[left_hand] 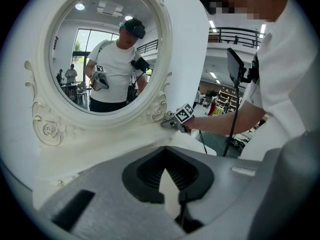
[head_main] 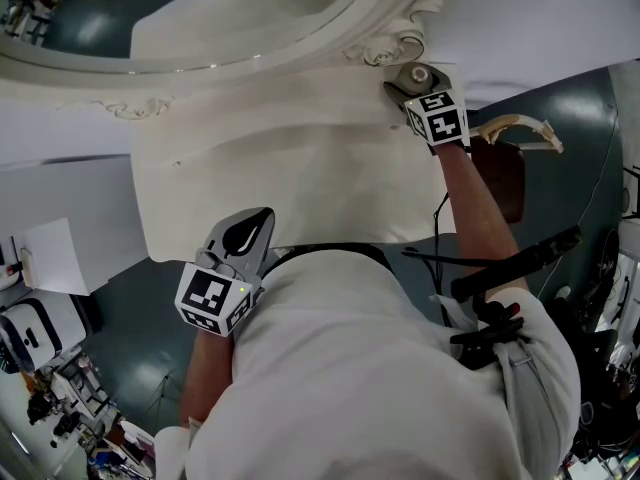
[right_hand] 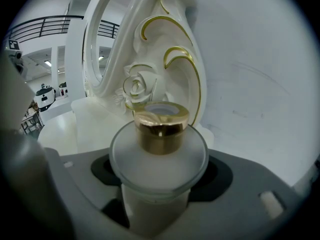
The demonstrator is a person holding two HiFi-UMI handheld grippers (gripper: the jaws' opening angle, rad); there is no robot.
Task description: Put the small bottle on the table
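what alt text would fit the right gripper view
A small frosted bottle with a gold cap sits gripped between the grey jaws. Behind it rises a white mirror frame with gold scrolls and a carved rose.

Small bottle point(right_hand: 159, 164) frosted white, cap point(right_hand: 161, 126) shiny gold; mirror frame point(right_hand: 150, 59) cream-white with gold scrolls; counter point(head_main: 260, 178) white; left marker cube point(head_main: 213, 299) and right marker cube point(head_main: 440, 120) black-and-white squares.

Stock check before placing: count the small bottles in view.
1: the small bottle, held in the right tongs, beside the gilded mirror frame. Others may be hidden behind the person.
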